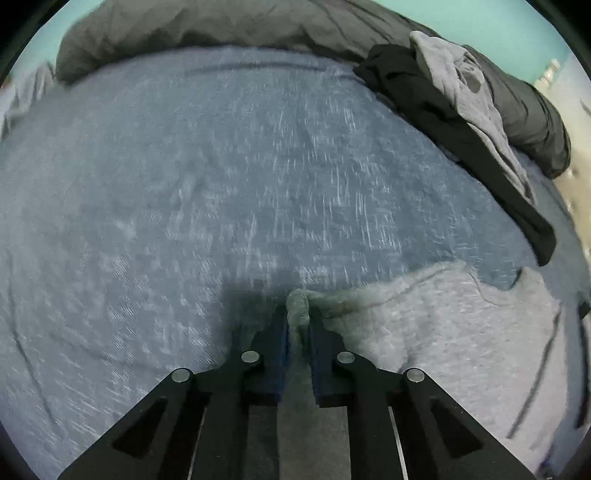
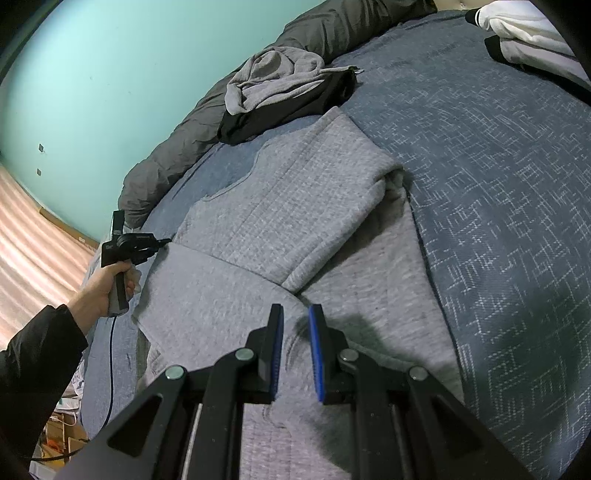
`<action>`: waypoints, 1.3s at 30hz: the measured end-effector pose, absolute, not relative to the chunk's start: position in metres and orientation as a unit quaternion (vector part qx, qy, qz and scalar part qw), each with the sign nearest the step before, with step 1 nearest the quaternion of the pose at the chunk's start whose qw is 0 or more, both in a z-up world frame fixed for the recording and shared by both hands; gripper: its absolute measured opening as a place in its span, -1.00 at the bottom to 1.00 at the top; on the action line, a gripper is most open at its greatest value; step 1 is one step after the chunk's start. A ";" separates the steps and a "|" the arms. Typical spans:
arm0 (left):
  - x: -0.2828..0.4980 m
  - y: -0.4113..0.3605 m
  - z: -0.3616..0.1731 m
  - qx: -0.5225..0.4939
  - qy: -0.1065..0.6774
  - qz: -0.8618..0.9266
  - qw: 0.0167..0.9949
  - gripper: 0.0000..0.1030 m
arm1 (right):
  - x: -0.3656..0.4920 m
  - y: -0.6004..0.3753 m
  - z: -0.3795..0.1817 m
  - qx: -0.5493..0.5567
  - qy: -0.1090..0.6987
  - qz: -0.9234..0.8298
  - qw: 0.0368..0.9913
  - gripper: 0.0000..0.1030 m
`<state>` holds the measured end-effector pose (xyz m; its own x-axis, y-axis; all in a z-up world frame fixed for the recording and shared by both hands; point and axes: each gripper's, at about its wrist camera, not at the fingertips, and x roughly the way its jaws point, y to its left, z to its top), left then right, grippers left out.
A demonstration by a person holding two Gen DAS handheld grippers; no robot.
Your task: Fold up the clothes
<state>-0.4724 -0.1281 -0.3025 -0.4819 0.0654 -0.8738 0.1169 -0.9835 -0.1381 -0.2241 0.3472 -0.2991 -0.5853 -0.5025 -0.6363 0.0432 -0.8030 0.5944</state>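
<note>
A light grey knit sweatshirt (image 2: 295, 206) lies spread on the blue bedspread (image 2: 498, 184), with one sleeve folded across its body. My left gripper (image 1: 297, 314) is shut on a bunched edge of the grey sweatshirt (image 1: 443, 325), low over the bed. It shows in the right wrist view (image 2: 162, 242) at the garment's far left edge, held by a hand. My right gripper (image 2: 295, 314) is slightly open and empty, just above the near part of the sweatshirt.
A heap of grey and black clothes (image 2: 288, 88) lies at the far side of the bed, also in the left wrist view (image 1: 454, 110). A dark grey duvet (image 1: 221, 29) is bunched along the back. White and black clothing (image 2: 524, 40) lies far right. A teal wall (image 2: 110, 74) stands behind.
</note>
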 end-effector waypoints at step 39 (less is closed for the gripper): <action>-0.428 -0.154 -0.319 0.502 0.188 -0.842 -0.058 -0.79 | -0.220 0.342 -0.299 0.426 -0.266 -0.848 0.170 -0.74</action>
<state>-0.4278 -0.1542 -0.3187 -0.4898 0.2858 -0.8236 0.0916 -0.9226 -0.3747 -0.2200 0.3415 -0.2989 -0.5787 -0.5141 -0.6330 0.0609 -0.8013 0.5951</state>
